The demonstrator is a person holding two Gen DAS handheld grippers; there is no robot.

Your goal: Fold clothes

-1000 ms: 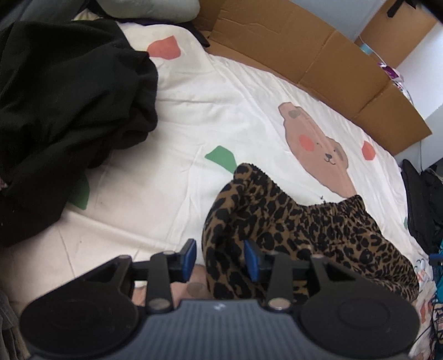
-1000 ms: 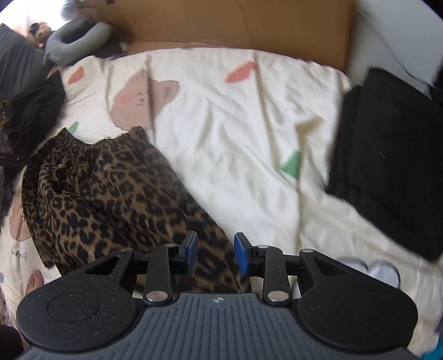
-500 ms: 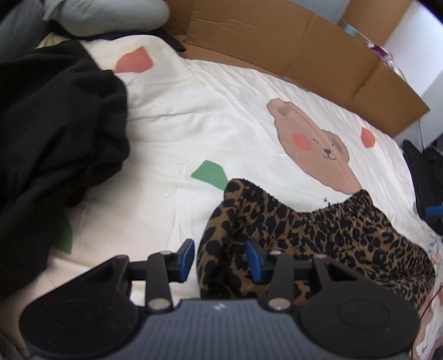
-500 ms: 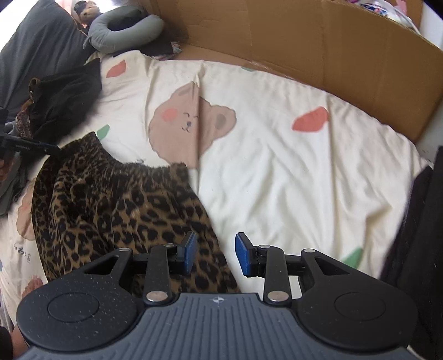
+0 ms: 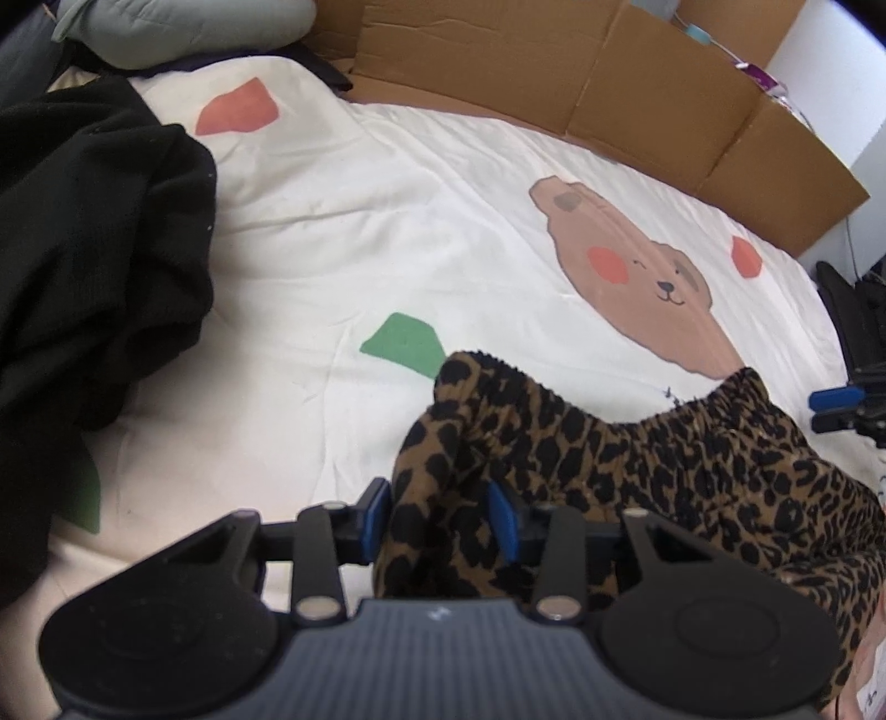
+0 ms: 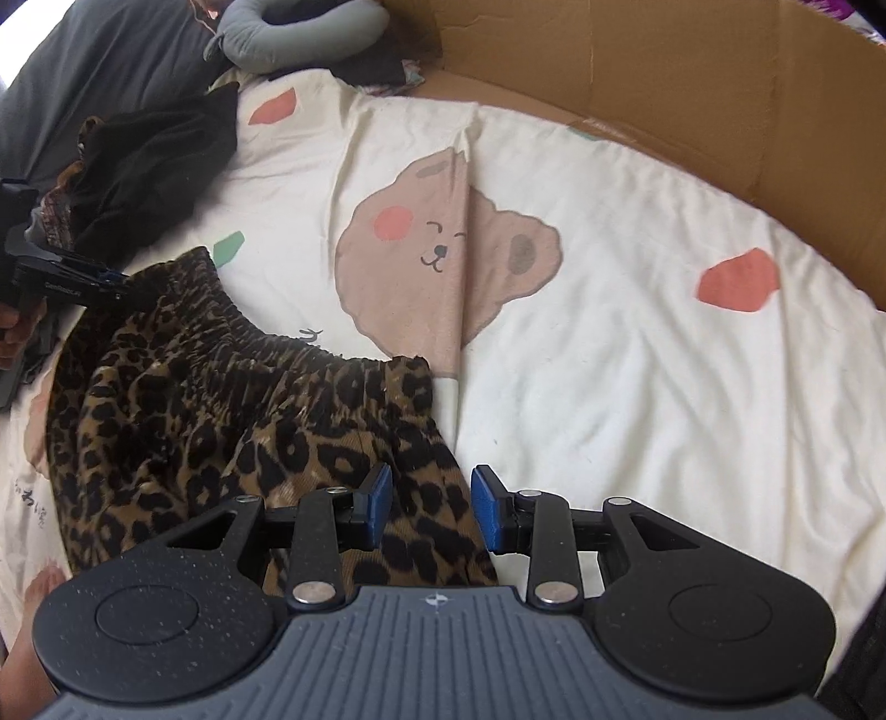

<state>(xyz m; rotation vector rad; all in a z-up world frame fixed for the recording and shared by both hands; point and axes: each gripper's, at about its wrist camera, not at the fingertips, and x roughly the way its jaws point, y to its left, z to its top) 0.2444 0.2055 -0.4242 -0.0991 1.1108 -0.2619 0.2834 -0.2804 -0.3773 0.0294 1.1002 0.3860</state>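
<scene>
A leopard-print garment with an elastic waistband lies stretched across the cream bear-print sheet. My left gripper is shut on a bunched corner of it, the jaws closing slightly, with cloth filling the gap between the blue pads. In the right wrist view the same gripper holds the waistband's left end. My right gripper is shut on the garment's right edge, below the waistband's other end. It shows at the far right of the left wrist view.
A heap of black clothes lies left of the garment, also in the right wrist view. A cardboard wall rings the bed's far side. A grey pillow sits at the back. Bare sheet lies beyond the waistband.
Both grippers sank towards the sheet with the garment. The right one swung left, so the black pile at its right left the view. The waistband now lies straighter across the sheet.
</scene>
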